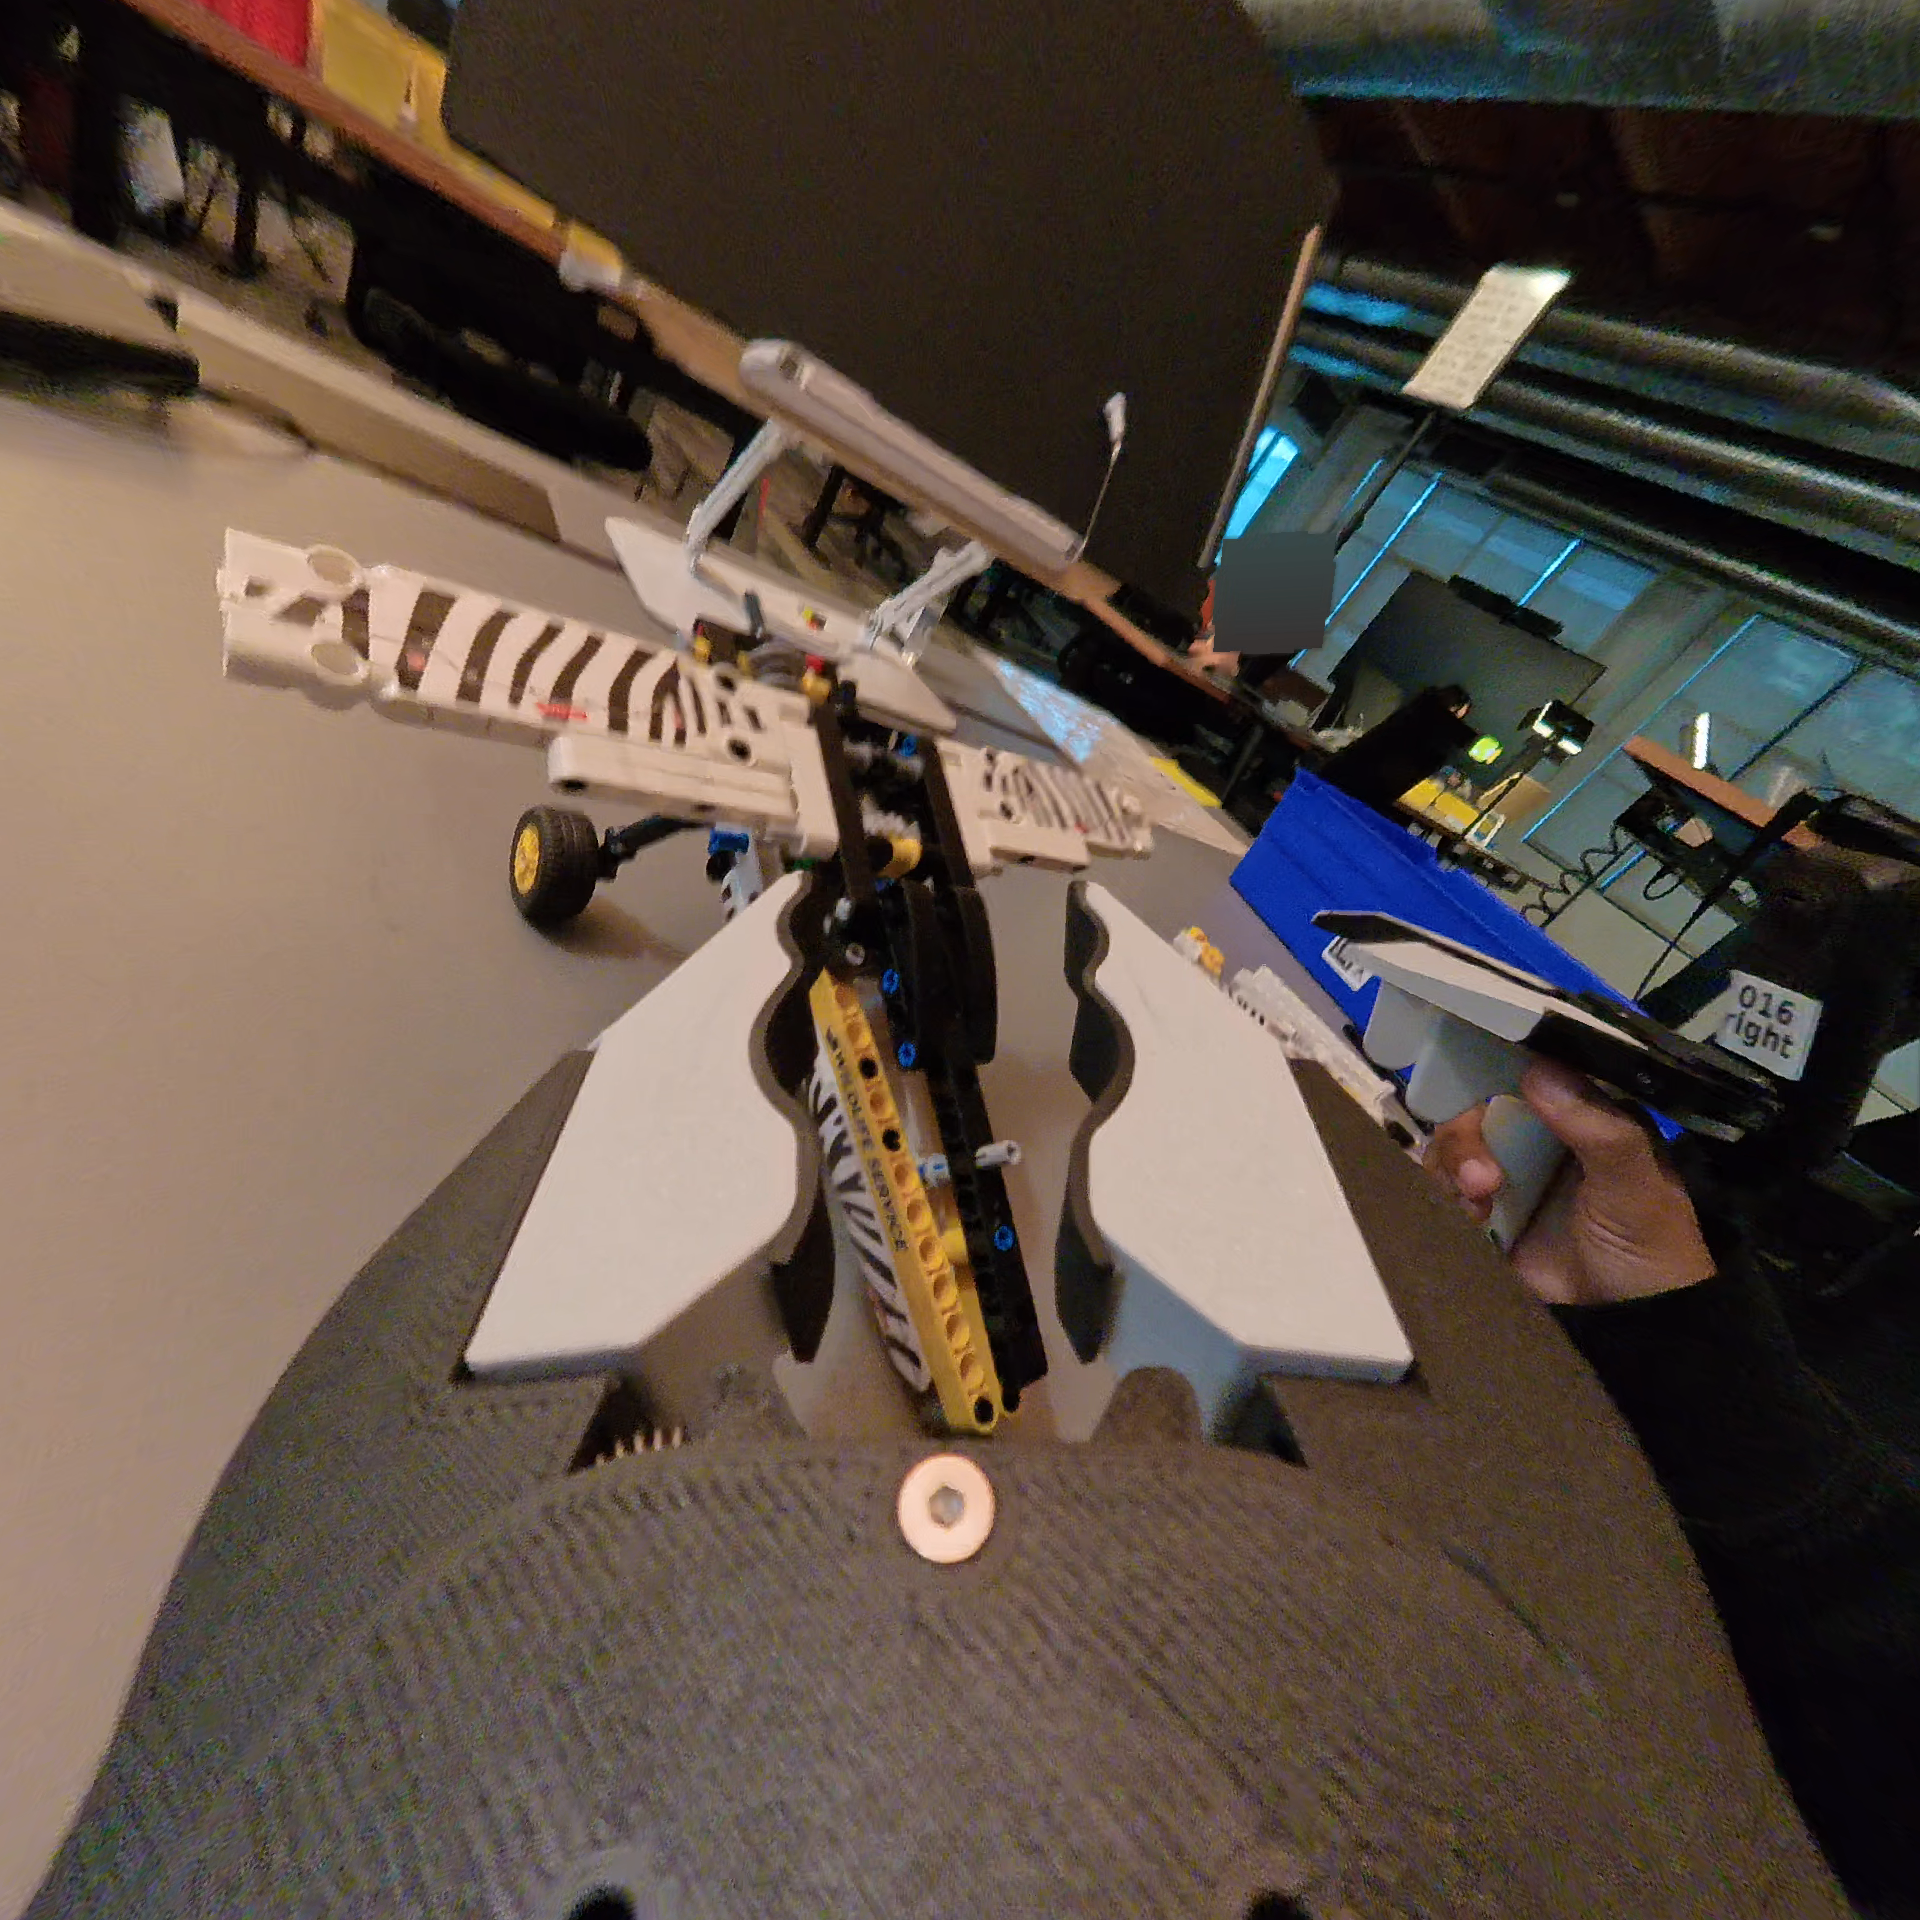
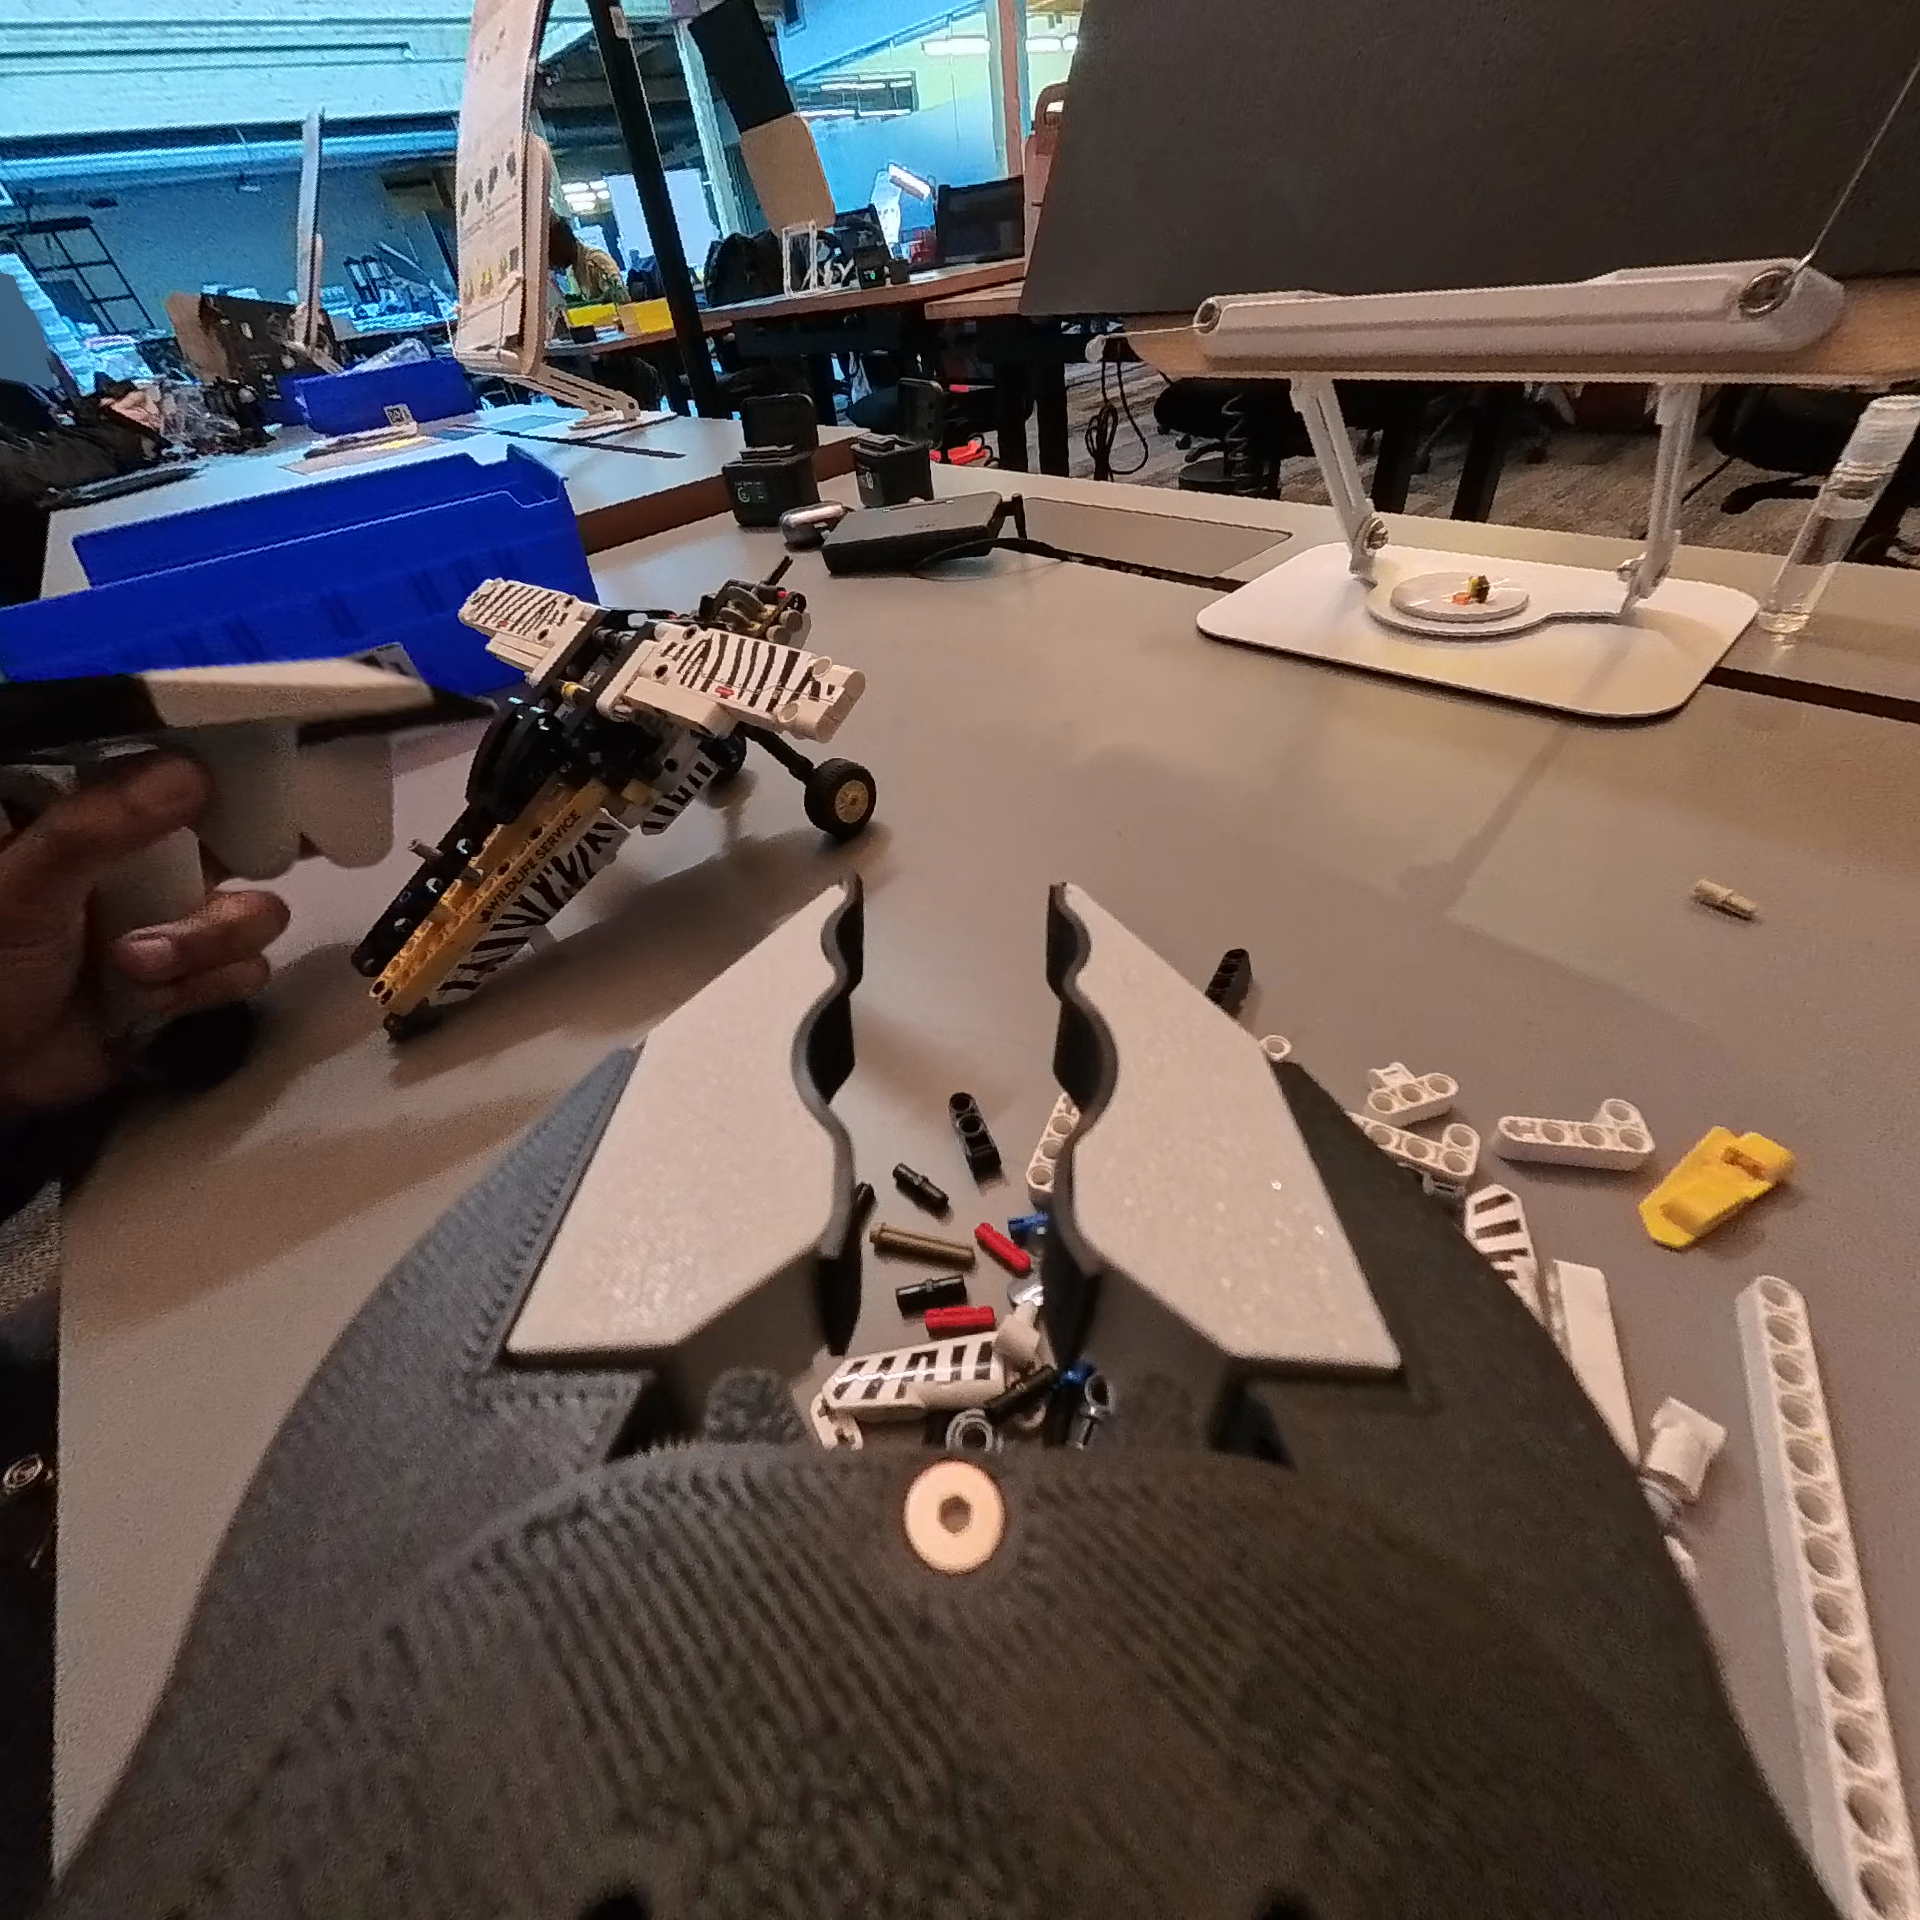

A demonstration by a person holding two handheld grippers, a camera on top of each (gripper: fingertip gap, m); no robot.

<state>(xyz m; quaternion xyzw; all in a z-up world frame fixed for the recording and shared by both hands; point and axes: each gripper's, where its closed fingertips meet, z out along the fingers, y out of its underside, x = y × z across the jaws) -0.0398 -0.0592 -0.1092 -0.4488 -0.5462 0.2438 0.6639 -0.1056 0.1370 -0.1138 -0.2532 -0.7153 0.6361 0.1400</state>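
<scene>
— Left view first?
— Left gripper (image 1: 940, 888) open around toy plane (image 1: 665, 707), at its tail. Gap beside right finger (image 1: 1195, 1091). Not squeezed.
— Right view?
— Right gripper (image 2: 954, 904) open, empty, over loose pieces (image 2: 956, 1247). Plane far left, tail down on table (image 2: 1247, 831).
— Handling?
— Probably light, stiff, easy to snap apart. Best held by yellow beam (image 1: 894, 1143).

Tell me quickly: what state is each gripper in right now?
Left gripper: open; the model plane's tail stands between the fingers, with a gap at the right pad.
Right gripper: open, holding nothing, over loose parts.
</scene>
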